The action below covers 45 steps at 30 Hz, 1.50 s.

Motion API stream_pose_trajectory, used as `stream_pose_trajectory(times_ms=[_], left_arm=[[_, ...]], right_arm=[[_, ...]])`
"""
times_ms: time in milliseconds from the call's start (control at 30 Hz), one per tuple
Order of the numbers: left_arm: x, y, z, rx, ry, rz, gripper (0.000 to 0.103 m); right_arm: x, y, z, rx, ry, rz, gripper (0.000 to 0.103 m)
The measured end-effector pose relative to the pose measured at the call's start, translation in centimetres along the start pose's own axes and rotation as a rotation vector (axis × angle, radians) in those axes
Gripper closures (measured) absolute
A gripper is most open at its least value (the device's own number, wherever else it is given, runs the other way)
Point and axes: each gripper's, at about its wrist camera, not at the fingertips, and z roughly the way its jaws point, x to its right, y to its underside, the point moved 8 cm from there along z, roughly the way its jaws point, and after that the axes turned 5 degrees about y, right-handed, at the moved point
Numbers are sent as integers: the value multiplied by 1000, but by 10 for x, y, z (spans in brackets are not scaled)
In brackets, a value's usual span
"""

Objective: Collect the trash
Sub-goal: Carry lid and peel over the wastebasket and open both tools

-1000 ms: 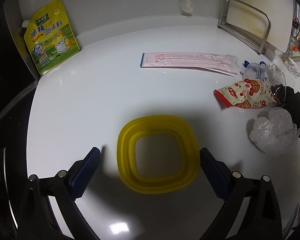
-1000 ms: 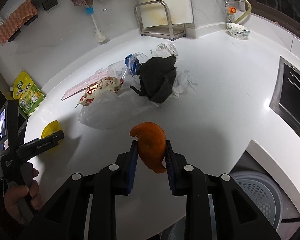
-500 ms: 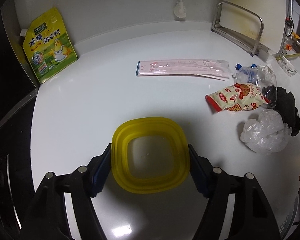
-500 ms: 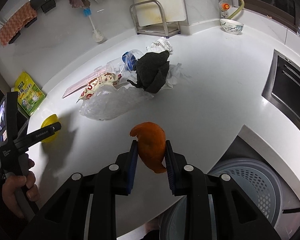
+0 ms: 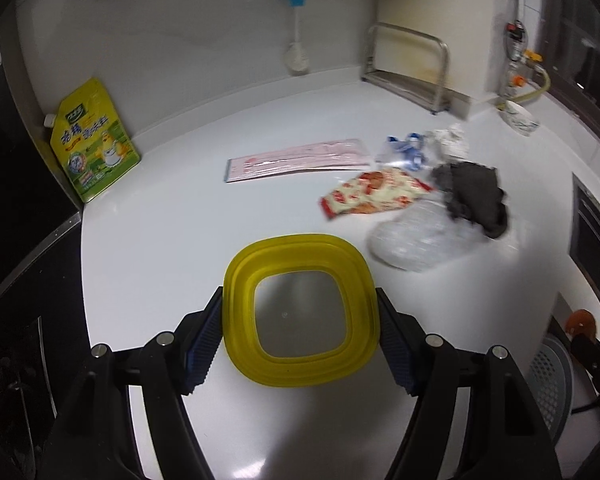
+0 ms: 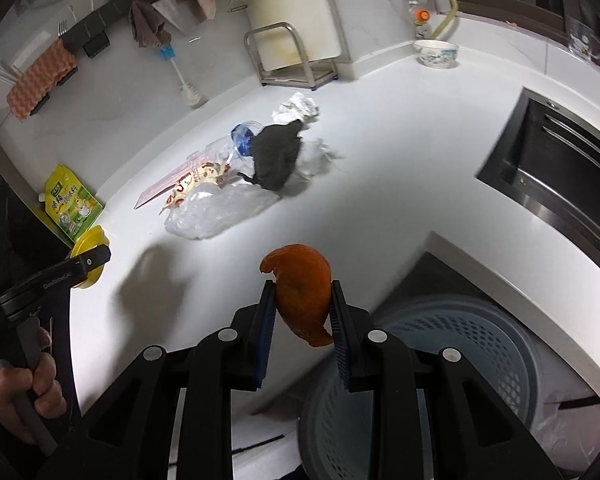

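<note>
Orange peel (image 6: 302, 294), curled and a bit ragged, sits clamped between the blue pads of the right claw (image 6: 302, 312), held up in the air past the bench (image 6: 380, 184) edge, right above a grey-blue mesh bin (image 6: 476, 344) on the floor below. So that claw is clenched on the peel, no question.

Over on the other side, the left claw (image 5: 300, 336) has its pads pressed on both sides of a yellow lid (image 5: 300, 312), a squarish one with a clear middle, and the lid is lifted off the white bench with its shadow underneath. In the right wrist view a hand (image 6: 24, 392) grips that claw's handle at the lower left.

Rest of the trash is bunched in the middle of the bench: a crumpled clear plastic bag (image 6: 220, 210), a red-and-cream snack wrapper (image 5: 374, 192) just beside it, a dark cloth-like wad (image 6: 276, 156) on top of clear packaging with a blue cap (image 6: 242, 138), and a wad of white paper (image 6: 296, 108) behind. A long pink packet (image 5: 296, 160) lies flat nearby.

Further out, a yellow-green seasoning pouch (image 5: 92, 148) leans at the wall, and a steel rack (image 6: 292, 56) stands at the back.
</note>
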Motion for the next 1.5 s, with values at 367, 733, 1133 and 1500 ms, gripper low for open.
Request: stream_pose_trajectory(times_ms=[367, 733, 1133, 1500], left_arm=[[122, 43, -47, -17, 128, 121, 34], [218, 97, -45, -82, 203, 198, 34], [249, 134, -21, -150, 192, 200, 34], [250, 144, -17, -172, 165, 176, 24]], right_arm=[[72, 38, -47, -52, 21, -9, 77], [143, 67, -55, -107, 35, 12, 77], [158, 98, -27, -193, -11, -21, 77], [161, 103, -21, -213, -31, -47, 67]])
